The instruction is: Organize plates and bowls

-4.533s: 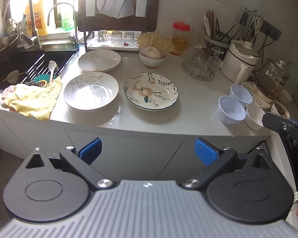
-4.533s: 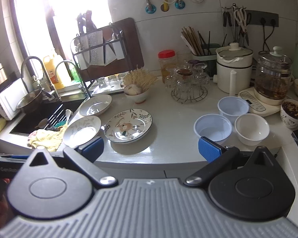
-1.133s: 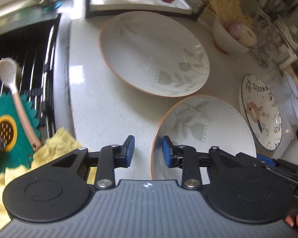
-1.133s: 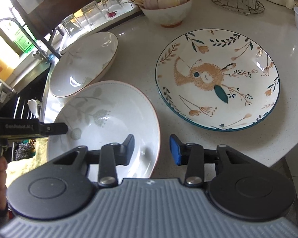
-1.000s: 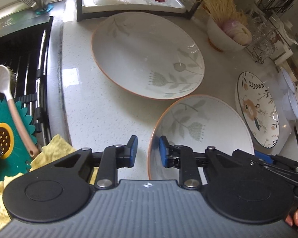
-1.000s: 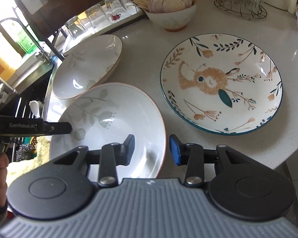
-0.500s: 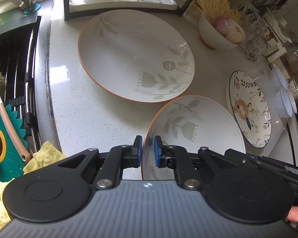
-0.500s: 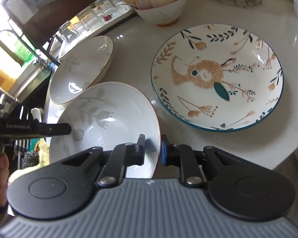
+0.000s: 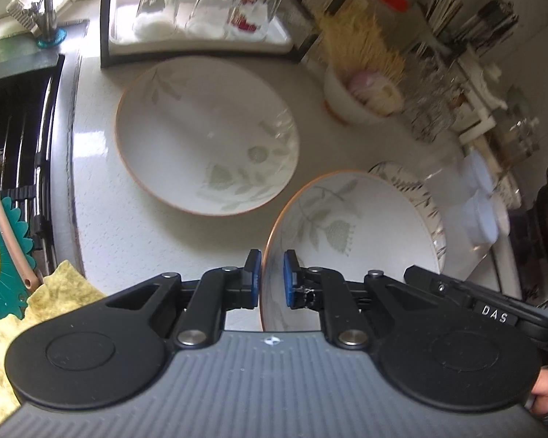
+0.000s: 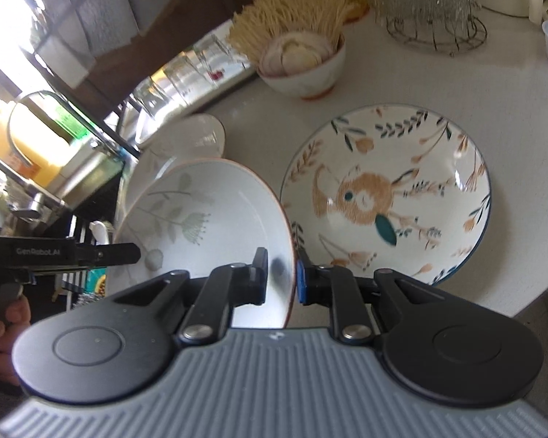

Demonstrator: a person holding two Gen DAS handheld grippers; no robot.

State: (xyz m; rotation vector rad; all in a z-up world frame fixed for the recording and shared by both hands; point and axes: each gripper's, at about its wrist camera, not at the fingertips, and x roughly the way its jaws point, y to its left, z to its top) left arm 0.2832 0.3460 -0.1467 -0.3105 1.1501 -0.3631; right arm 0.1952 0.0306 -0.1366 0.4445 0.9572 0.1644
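Note:
A white leaf-patterned plate with an orange rim [image 9: 350,233] is held in the air by both grippers. My left gripper [image 9: 272,279] is shut on its left rim. My right gripper [image 10: 281,277] is shut on its right rim [image 10: 290,252]. The plate [image 10: 204,219] is tilted above the counter. A second matching plate [image 9: 204,142] lies flat on the counter beyond it, and it also shows in the right wrist view [image 10: 186,138]. A rabbit-patterned plate [image 10: 387,193] lies to the right, partly hidden in the left wrist view [image 9: 420,189].
A sink [image 9: 14,138] with a spoon [image 9: 0,197] and a yellow cloth [image 9: 25,314] is at the left. A glass rack [image 9: 201,18] stands at the back. A bowl with garlic [image 10: 303,62], a wire stand of glasses [image 10: 434,11] and small white bowls [image 9: 482,211] are at the right.
Both grippers have closed on the near plate's opposite rims and lifted it off the counter, tilting it. A second ago the jaws stood open around the rims.

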